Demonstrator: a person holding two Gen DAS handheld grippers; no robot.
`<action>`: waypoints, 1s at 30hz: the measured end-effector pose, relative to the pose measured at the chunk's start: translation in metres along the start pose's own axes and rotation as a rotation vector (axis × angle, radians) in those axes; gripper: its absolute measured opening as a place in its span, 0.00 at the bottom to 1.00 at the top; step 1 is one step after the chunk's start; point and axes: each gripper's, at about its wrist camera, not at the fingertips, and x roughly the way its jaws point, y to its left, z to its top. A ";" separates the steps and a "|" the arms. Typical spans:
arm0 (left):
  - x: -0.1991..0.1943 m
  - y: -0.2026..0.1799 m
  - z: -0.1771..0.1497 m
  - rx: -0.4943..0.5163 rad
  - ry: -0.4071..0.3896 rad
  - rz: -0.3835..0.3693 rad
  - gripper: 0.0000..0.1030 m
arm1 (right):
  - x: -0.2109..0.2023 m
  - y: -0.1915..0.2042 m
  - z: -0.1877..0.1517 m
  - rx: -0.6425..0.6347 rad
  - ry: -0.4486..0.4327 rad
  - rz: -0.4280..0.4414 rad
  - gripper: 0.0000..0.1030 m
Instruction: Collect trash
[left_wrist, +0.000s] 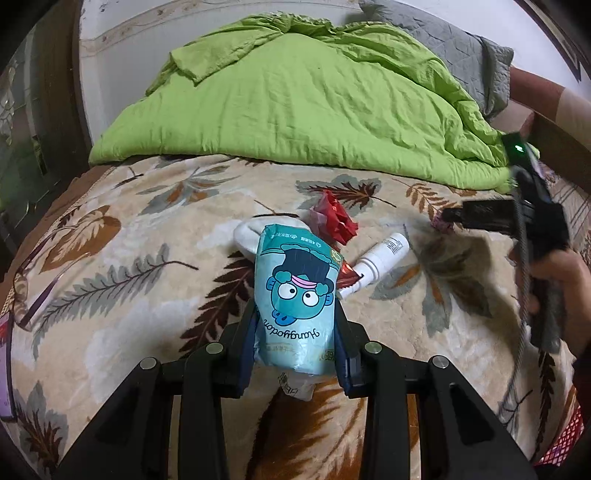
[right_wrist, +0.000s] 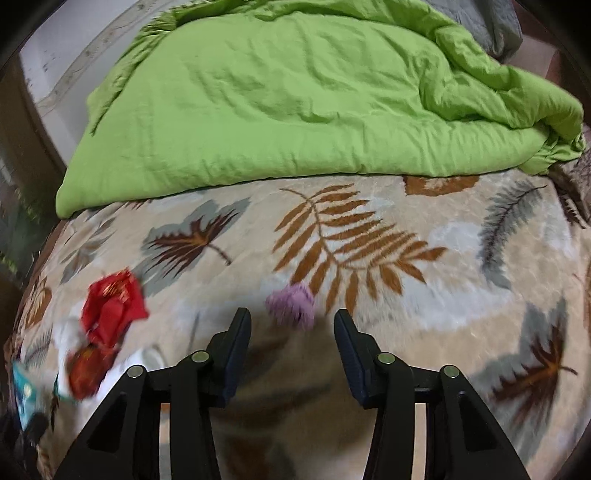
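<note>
Teal tissue pack (left_wrist: 295, 295) sits clenched in the left tool (left_wrist: 295, 321); the right tool (right_wrist: 291, 328) gapes.

The left gripper (left_wrist: 297, 325) reaches forward over the bed, its two fingers clamped on either side of a teal tissue pack (left_wrist: 297, 295), held clear of the surface. To its far right, the right gripper (right_wrist: 291, 325) points leftward, gripped at the handle by the person's right hand (left_wrist: 557, 280), bare forearm visible above. Its jaws stand spread wide, nothing between the pads, low over the blanket.
</note>
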 end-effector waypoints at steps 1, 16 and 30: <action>0.001 -0.001 0.000 0.002 0.004 -0.001 0.33 | 0.007 0.000 0.003 0.001 0.009 -0.005 0.40; -0.006 -0.007 -0.003 0.028 -0.010 -0.001 0.33 | -0.076 0.037 -0.058 -0.045 -0.031 0.021 0.27; -0.060 -0.005 -0.029 0.012 -0.058 0.024 0.33 | -0.171 0.091 -0.151 -0.052 -0.138 -0.024 0.28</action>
